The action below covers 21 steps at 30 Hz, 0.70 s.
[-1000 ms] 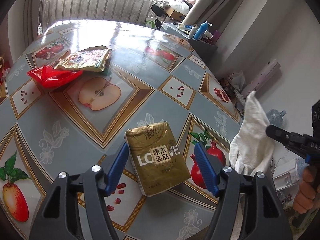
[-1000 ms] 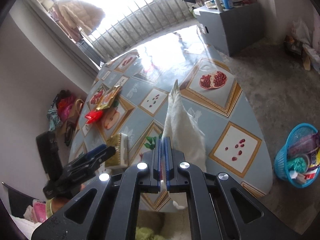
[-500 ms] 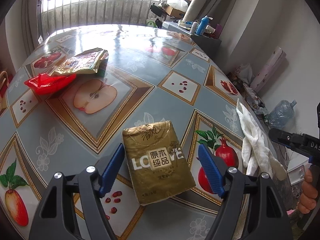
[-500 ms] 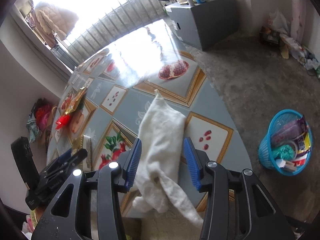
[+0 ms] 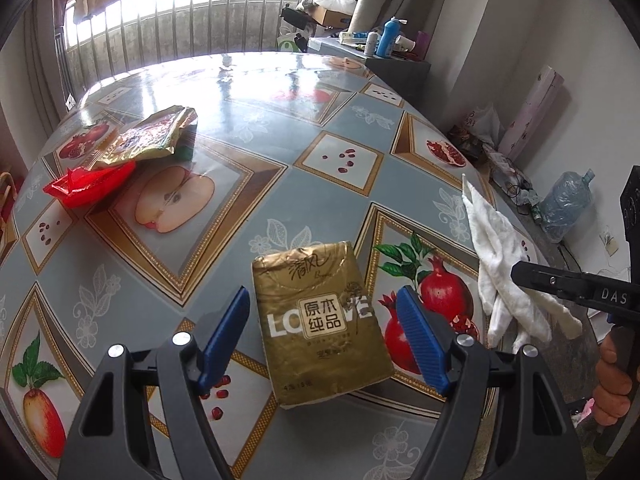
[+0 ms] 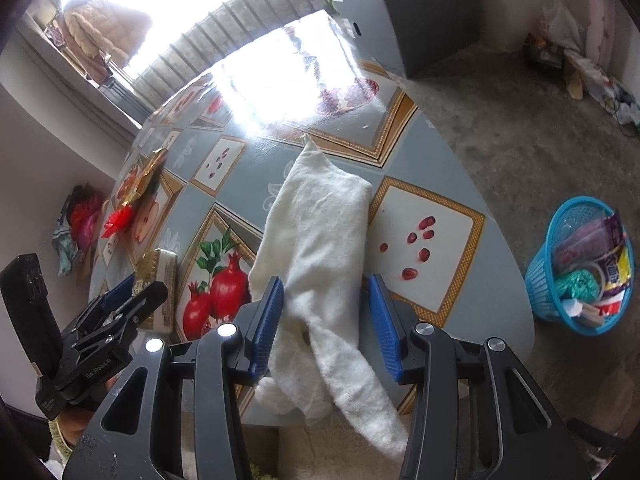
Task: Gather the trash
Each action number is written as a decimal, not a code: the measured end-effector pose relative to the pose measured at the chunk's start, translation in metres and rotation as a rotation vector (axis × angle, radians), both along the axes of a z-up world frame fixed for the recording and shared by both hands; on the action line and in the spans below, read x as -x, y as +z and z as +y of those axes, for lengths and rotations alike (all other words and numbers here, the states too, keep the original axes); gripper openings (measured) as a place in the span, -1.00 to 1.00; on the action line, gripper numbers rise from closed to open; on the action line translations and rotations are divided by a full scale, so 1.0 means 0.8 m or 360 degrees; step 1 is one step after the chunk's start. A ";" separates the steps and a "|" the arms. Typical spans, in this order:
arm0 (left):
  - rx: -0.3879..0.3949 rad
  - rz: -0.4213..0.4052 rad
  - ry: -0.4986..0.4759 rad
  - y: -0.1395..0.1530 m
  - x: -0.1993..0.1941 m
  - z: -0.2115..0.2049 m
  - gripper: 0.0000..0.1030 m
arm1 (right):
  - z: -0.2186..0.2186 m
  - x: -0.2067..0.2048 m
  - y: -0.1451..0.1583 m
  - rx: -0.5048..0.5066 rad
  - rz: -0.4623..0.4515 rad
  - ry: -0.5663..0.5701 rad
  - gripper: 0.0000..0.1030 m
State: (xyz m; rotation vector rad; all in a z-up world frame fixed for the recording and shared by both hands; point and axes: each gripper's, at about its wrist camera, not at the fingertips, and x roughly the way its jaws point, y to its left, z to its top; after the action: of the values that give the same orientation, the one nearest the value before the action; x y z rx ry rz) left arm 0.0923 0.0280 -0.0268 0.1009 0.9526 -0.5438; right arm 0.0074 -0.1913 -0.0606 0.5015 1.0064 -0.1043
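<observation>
A gold tissue pack (image 5: 320, 320) lies flat on the fruit-patterned table (image 5: 248, 92) near its front edge. My left gripper (image 5: 322, 296) is open and straddles the pack, its blue pads clear of both sides. A white towel (image 6: 320, 216) lies on the table's right edge, one end hanging over. My right gripper (image 6: 325, 280) is open above the towel's near end, which sits between the fingers without being pinched. At the table's far left lie a red wrapper (image 5: 90, 186) and a gold snack bag (image 5: 150, 140).
A blue basket (image 6: 576, 276) holding several pieces of trash stands on the concrete floor to the right of the table. A grey cabinet (image 6: 400, 28) with bottles on top stands behind it. Clutter and a water jug (image 5: 564, 204) line the wall.
The right gripper opened and let go of the towel, which dropped from upright to lying on the table edge. The left gripper moved slightly closer over the gold pack.
</observation>
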 end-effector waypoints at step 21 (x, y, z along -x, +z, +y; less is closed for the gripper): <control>-0.0077 -0.0020 0.0042 -0.008 0.000 -0.003 0.17 | 0.039 -0.011 -0.002 0.0327 0.0028 0.0077 -0.45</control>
State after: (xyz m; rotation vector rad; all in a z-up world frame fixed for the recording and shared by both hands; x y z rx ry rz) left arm 0.0920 0.0256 -0.0331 0.1352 0.9540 -0.4954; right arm 0.0165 -0.1604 -0.0623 0.2889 1.0117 -0.1677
